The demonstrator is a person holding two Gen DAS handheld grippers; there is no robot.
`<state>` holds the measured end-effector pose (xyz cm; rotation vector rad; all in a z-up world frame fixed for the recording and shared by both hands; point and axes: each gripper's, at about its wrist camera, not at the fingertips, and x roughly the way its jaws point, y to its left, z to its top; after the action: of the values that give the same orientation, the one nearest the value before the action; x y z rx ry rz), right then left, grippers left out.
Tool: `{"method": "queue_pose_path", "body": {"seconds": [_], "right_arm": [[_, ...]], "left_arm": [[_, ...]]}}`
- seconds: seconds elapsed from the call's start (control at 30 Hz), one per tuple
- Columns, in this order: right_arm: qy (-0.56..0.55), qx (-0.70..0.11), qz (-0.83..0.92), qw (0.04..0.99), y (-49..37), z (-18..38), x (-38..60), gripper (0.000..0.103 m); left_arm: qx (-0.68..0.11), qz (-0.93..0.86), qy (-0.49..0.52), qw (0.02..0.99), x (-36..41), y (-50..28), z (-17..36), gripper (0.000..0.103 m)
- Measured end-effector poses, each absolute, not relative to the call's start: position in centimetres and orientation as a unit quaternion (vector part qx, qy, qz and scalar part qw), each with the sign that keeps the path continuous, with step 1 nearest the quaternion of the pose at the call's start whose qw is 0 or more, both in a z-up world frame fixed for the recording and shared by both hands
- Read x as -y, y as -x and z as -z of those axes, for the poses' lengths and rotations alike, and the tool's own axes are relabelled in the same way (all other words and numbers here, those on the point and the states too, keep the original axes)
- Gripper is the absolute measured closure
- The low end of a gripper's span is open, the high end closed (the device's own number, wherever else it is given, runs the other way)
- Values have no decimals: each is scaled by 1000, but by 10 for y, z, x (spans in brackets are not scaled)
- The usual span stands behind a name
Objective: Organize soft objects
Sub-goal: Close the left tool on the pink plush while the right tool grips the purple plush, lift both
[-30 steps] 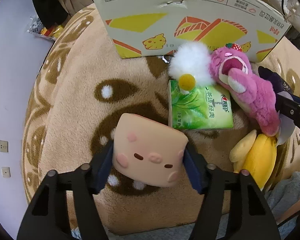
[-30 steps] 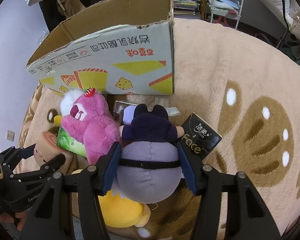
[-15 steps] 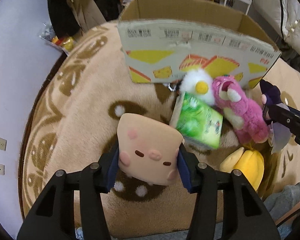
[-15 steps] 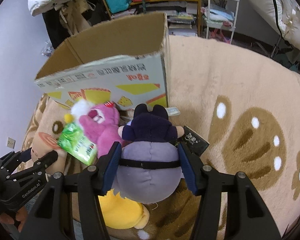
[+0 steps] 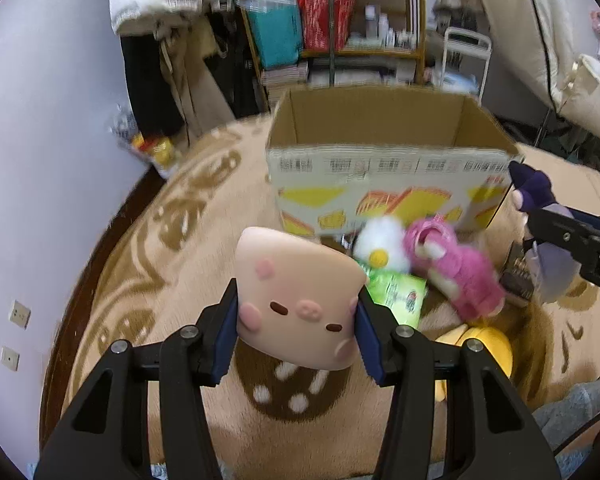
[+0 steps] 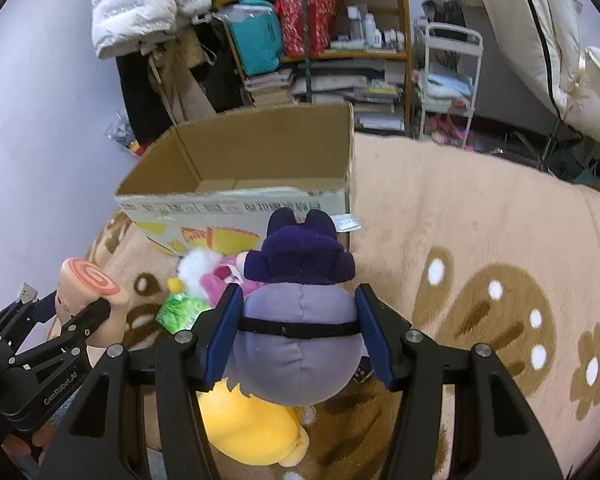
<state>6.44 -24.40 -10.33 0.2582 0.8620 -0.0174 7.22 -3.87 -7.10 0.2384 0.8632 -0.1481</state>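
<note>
My left gripper (image 5: 296,320) is shut on a pink pig-face cushion (image 5: 298,296), held above the tan rug. My right gripper (image 6: 300,328) is shut on a grey plush with a dark purple hood (image 6: 300,312), also lifted. An open cardboard box (image 5: 384,148) stands behind both. On the rug in front of the box lie a pink bear plush (image 5: 456,268), a white fluffy chick (image 5: 380,244), a green tissue pack (image 5: 398,296) and a yellow plush (image 6: 248,428). In the right wrist view the cushion (image 6: 88,284) and the left gripper's fingers (image 6: 80,320) show at lower left.
A tan rug with brown patterns (image 6: 480,240) covers the floor. Behind the box stand a shelf (image 6: 340,40) packed with bags and books, a white cart (image 6: 452,76), hanging clothes (image 5: 160,60) and a lilac wall (image 5: 40,140) at left. A dark packet (image 5: 518,276) lies beside the pink bear.
Both grippers have risen and tilted up with their plush toys, so the box's open inside and the shelf behind now show. The left jaws tightened on the cushion.
</note>
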Motion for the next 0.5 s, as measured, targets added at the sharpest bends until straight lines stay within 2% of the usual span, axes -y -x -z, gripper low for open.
{"method": "queue_pose_path", "body": {"seconds": [0.5], "right_arm": [[-85,-294,21,952,-43,41,236,42]], "left_arm": [[-303,73,-129,941,40,-44,12,52]]}}
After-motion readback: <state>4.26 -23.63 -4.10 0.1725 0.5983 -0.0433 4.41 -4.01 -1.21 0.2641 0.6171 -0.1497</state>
